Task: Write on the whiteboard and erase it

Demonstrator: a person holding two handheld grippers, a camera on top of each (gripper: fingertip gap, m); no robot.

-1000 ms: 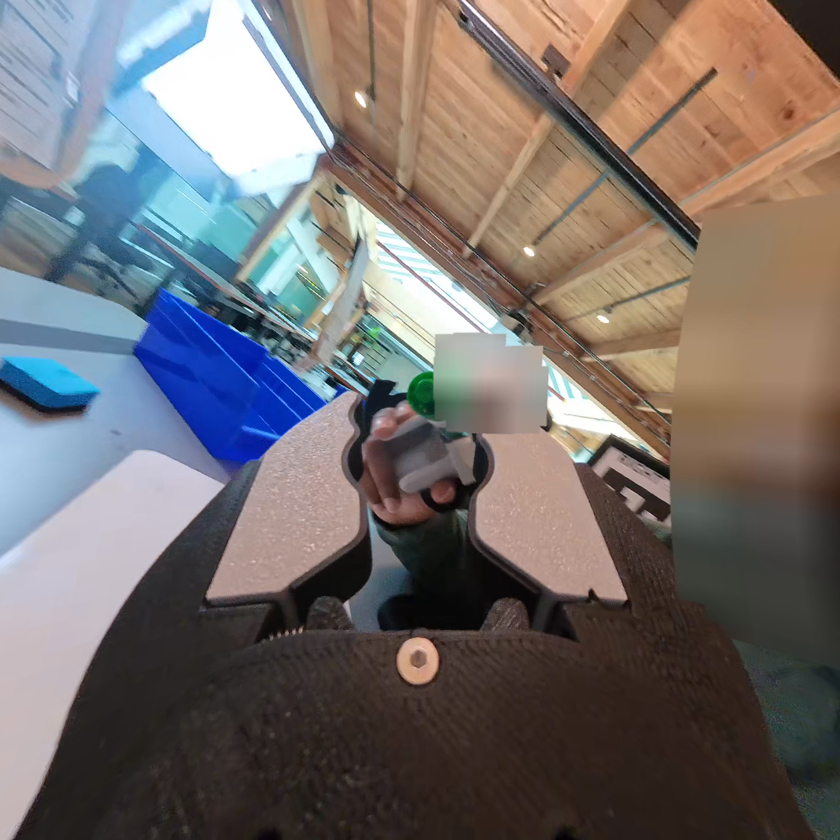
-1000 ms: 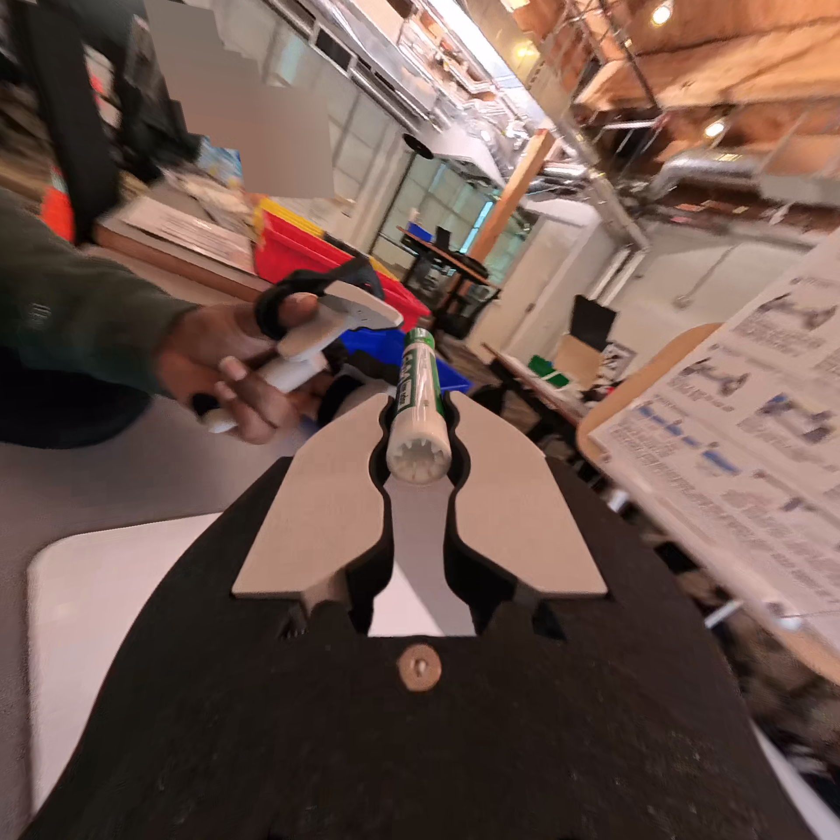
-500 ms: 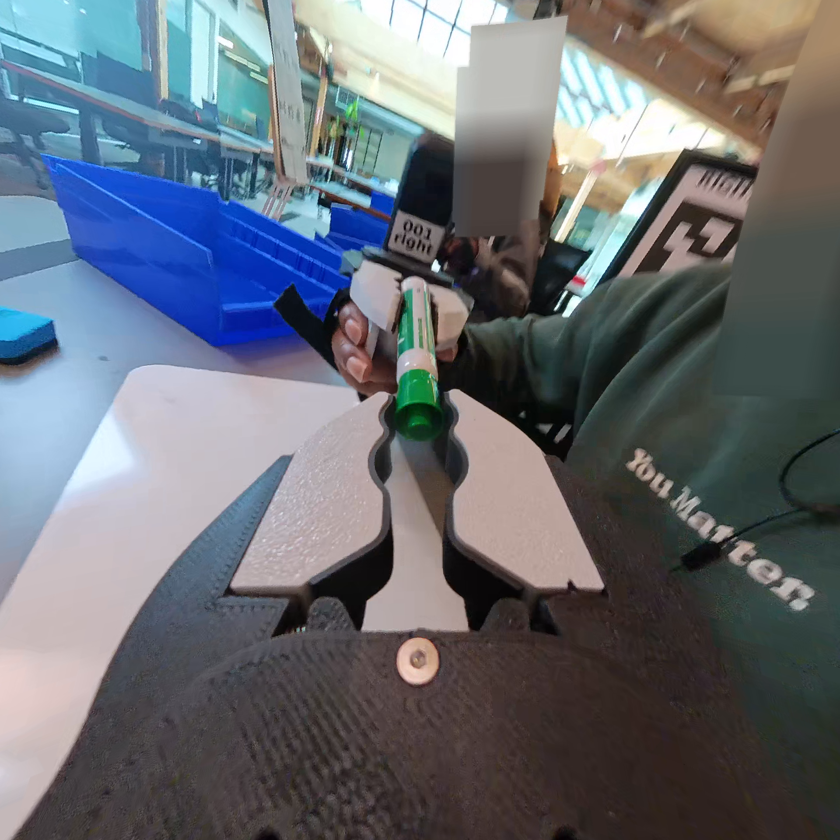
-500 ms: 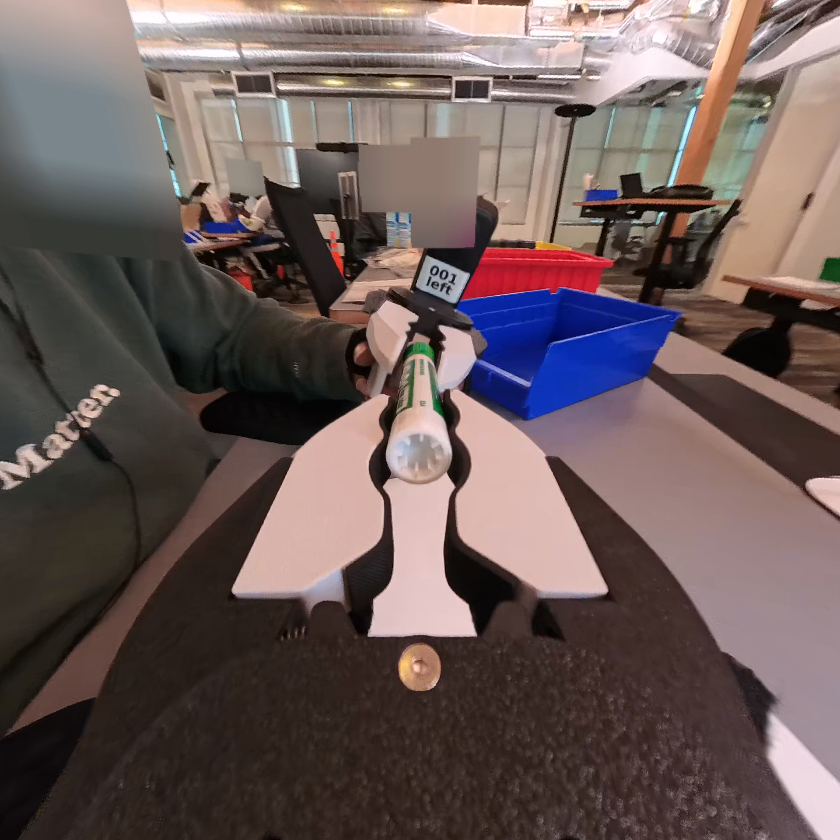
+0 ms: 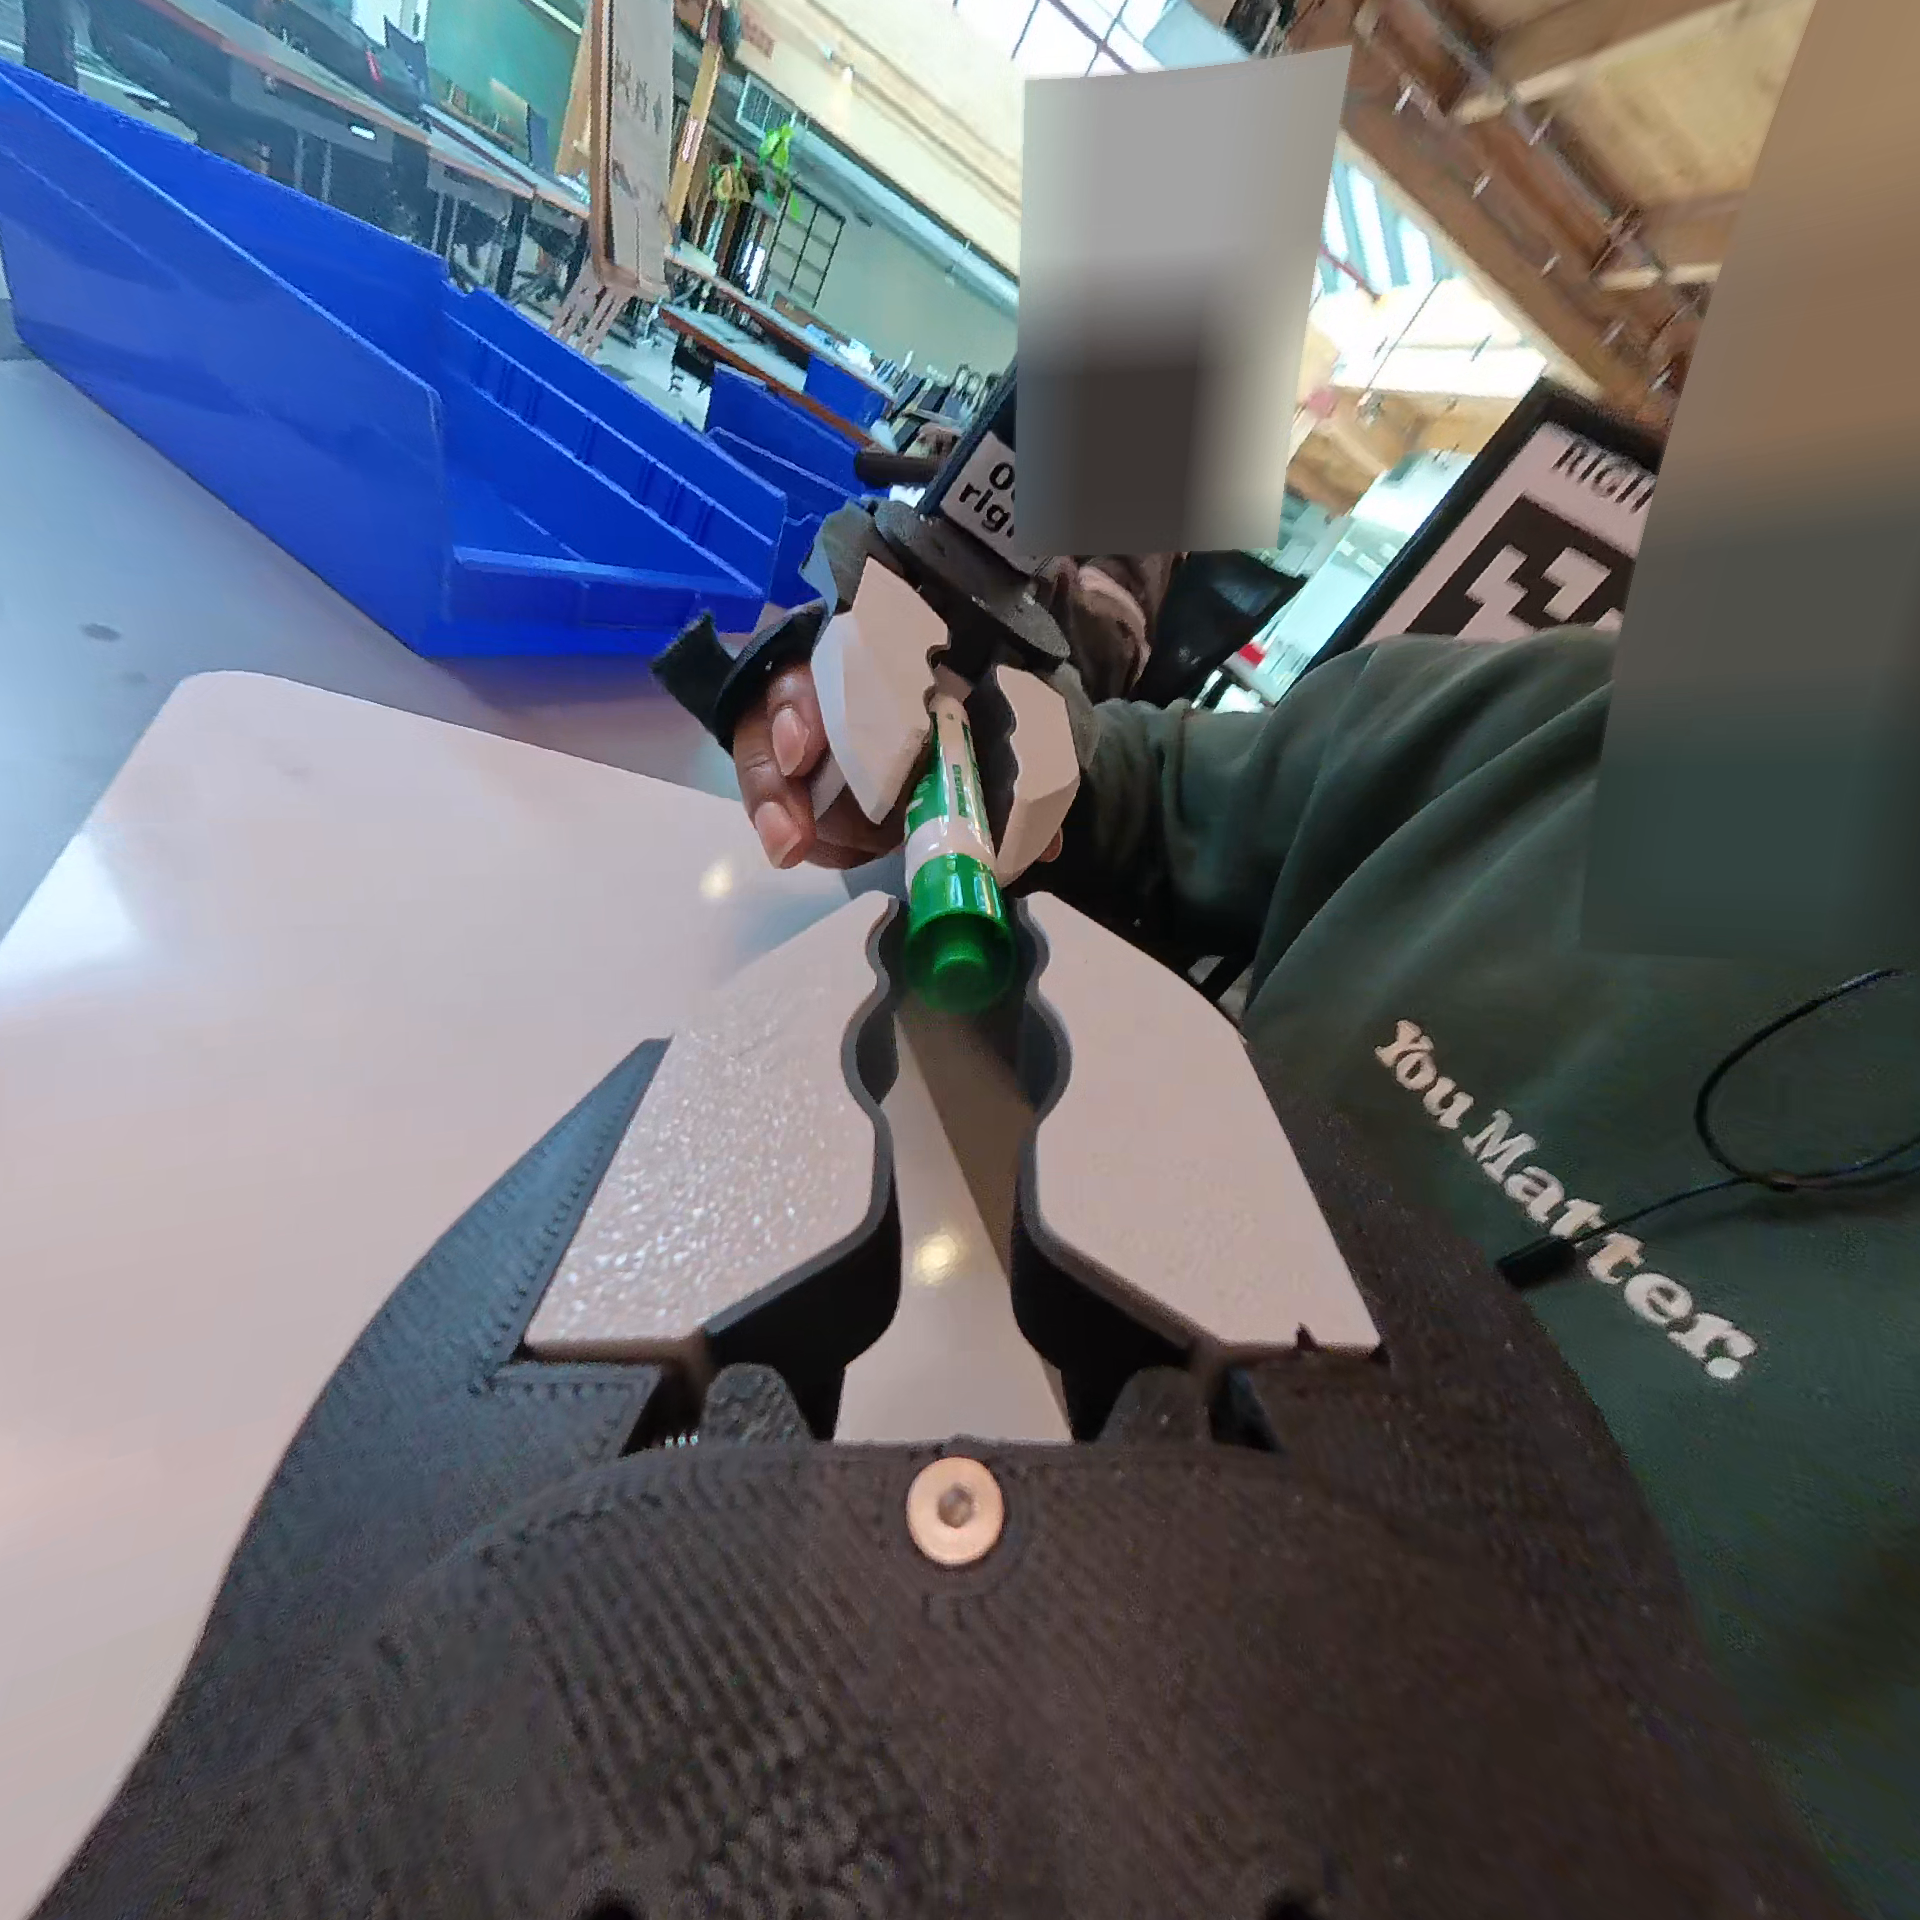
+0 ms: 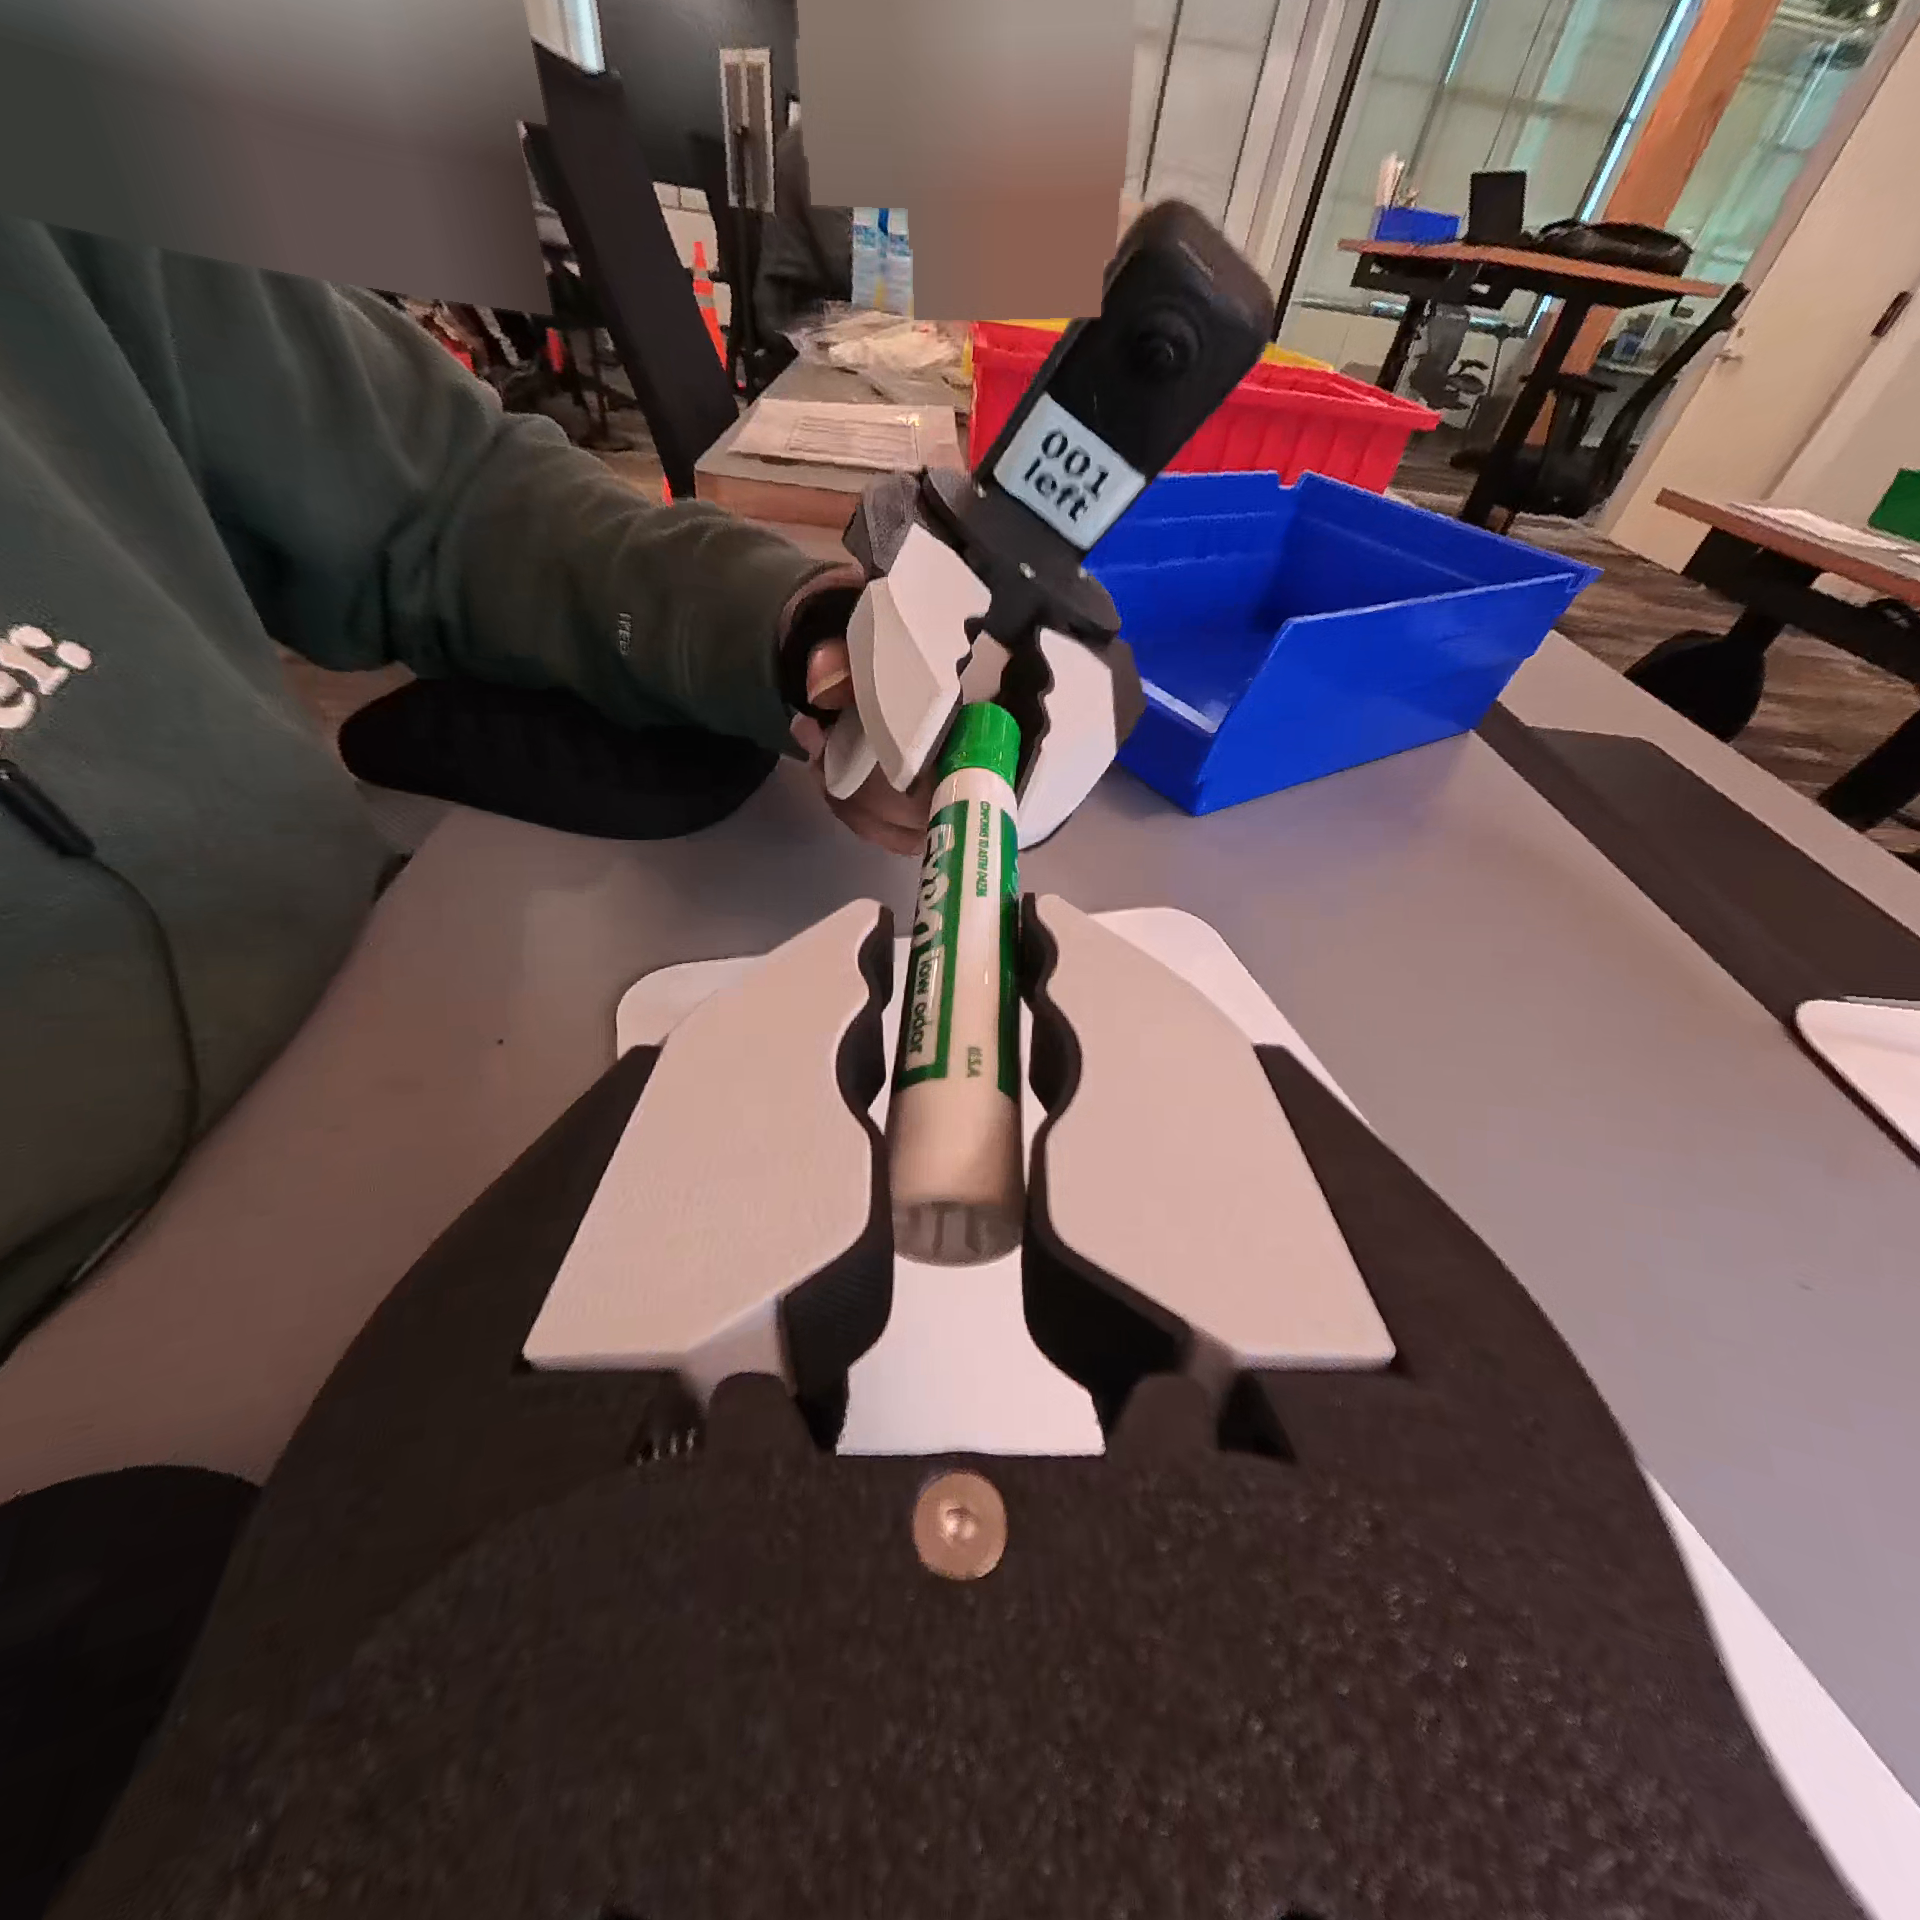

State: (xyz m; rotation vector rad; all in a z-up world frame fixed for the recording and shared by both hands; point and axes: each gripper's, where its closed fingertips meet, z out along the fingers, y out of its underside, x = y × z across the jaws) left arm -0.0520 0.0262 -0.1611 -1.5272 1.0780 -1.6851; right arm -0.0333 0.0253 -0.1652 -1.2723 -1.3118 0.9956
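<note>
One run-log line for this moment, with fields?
right gripper: shut on marker barrel | left gripper: around green cap, grip unclear | whiteboard: blank

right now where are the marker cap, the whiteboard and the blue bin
marker cap (image 5: 951,940), left wrist view, on its round green end
whiteboard (image 5: 343,935), left wrist view, on its bare surface
blue bin (image 6: 1382,665), right wrist view, on its front side wall

Two hand-held grippers face each other tip to tip; the right gripper has its jaws closed on the green marker's barrel; the left gripper clasps the marker's green cap; a green-sleeved hand grips each handle.
</note>
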